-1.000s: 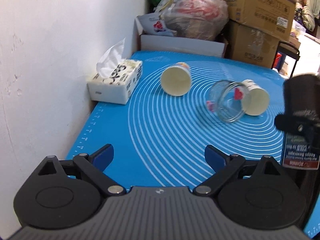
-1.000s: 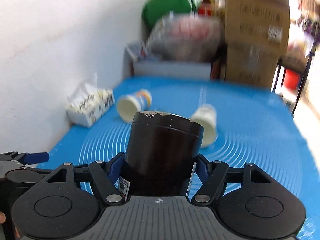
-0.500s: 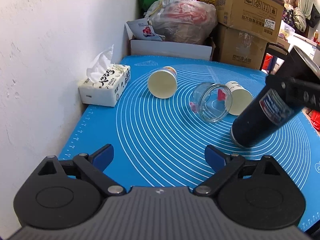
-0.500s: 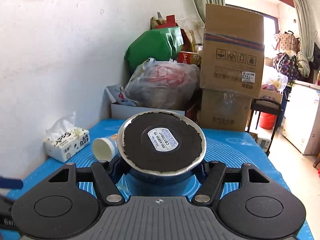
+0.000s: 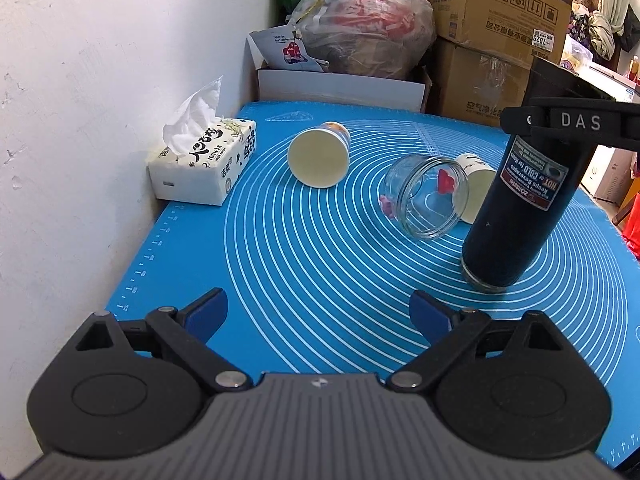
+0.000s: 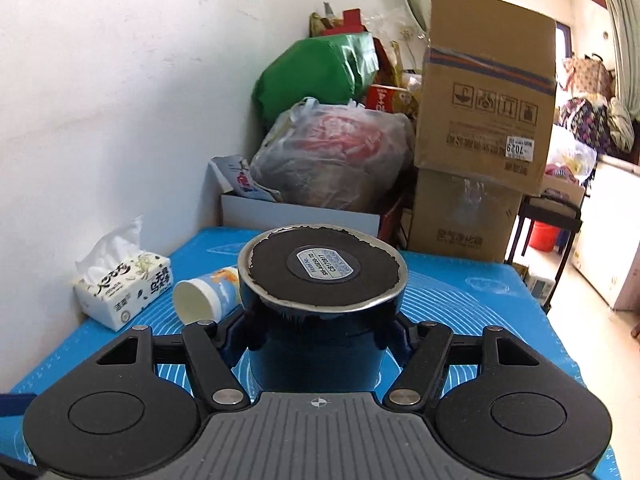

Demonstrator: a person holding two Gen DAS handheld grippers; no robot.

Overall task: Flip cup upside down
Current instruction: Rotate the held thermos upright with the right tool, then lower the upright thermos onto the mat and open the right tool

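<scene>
A dark blue insulated cup (image 5: 516, 208) stands upside down on the blue mat (image 5: 320, 272), mouth down, its label inverted, leaning a little. My right gripper (image 6: 316, 328) is shut on the cup's upper body; its labelled base (image 6: 322, 266) faces up in the right wrist view. The right gripper also shows in the left wrist view (image 5: 576, 124) clamped near the cup's top. My left gripper (image 5: 318, 312) is open and empty, low over the mat's near edge, left of the cup.
A clear glass jar (image 5: 424, 200) and two paper cups (image 5: 320, 156) (image 5: 476, 184) lie on their sides mid-mat. A tissue box (image 5: 204, 164) sits against the left wall. Cardboard boxes (image 5: 500, 32) and bags (image 5: 360, 28) stand behind the mat.
My right gripper turned the dark cup over and lowered it until its mouth rests on the mat. The left gripper stayed open and nearly still.
</scene>
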